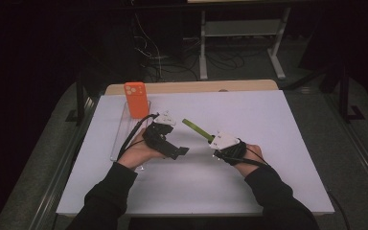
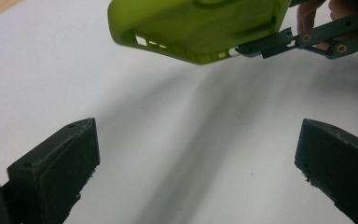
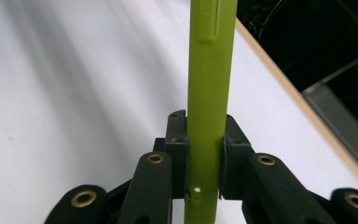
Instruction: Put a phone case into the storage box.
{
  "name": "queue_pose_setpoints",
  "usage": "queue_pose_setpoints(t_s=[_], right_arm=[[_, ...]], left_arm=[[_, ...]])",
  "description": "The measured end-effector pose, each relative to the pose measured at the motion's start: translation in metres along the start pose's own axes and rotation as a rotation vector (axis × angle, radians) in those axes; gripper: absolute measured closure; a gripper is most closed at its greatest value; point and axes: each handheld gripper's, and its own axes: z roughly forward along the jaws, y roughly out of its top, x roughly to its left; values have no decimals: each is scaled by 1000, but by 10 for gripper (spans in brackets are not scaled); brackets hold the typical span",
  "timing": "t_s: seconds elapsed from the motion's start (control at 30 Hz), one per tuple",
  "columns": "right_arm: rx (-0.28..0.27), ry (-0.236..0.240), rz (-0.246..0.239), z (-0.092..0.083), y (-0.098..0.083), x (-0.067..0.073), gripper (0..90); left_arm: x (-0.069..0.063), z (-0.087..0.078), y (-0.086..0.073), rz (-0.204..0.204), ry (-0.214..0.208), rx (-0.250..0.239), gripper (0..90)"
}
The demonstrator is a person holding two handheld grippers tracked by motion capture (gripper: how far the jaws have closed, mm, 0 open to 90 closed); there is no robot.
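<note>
Your right gripper [image 1: 212, 139] is clamped on the edge of a lime-green phone case [image 1: 196, 130], and you hold that case lifted off the white table top [image 1: 268, 143], near the middle of the table, slanting up and away toward the far left. In the right gripper view the case [image 3: 210, 93] stands edge-on between the two black jaws, pinched near its lower end, with its small port holes just below the pads. Your left gripper [image 1: 182, 151] has its jaws spread wide with nothing between them; it sits just left of the case and points toward it. In the left gripper view the green case [image 2: 200, 28] hangs above the table beyond those spread jaws, apart from them. At the far left of the table an orange phone case [image 1: 136, 99] stands upright at the far end of a clear tray [image 1: 120, 139], well apart from the green one
</note>
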Motion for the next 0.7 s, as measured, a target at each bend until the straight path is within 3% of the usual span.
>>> queue_pose_setpoints(t_s=[0.07, 0.3, 0.4, 0.5, 0.53, 0.57, 0.7], right_arm=[[0, 20, 34, 0, 0, -2, 757], [2, 98, 193, 3, -3, -7, 757], [-6, 125, 267, 2, -4, -10, 757], [-15, 138, 299, 2, -6, -14, 757], [-17, 142, 317, 2, -6, -15, 757], [-18, 145, 330, 1, -7, -16, 757], [-35, 159, 389, 1, -8, -17, 757]], left_arm=[[-1, 1, 0, -23, -2, -14, 0], [1, 1, 0, -19, 7, -20, 0], [0, 0, 1, -55, -1, -54, 0], [0, -2, 3, -85, -13, -102, 0], [2, -2, 4, -76, -11, -106, 0], [0, -3, 5, -101, -17, -120, 0], [2, -3, 9, -112, -17, -155, 0]])
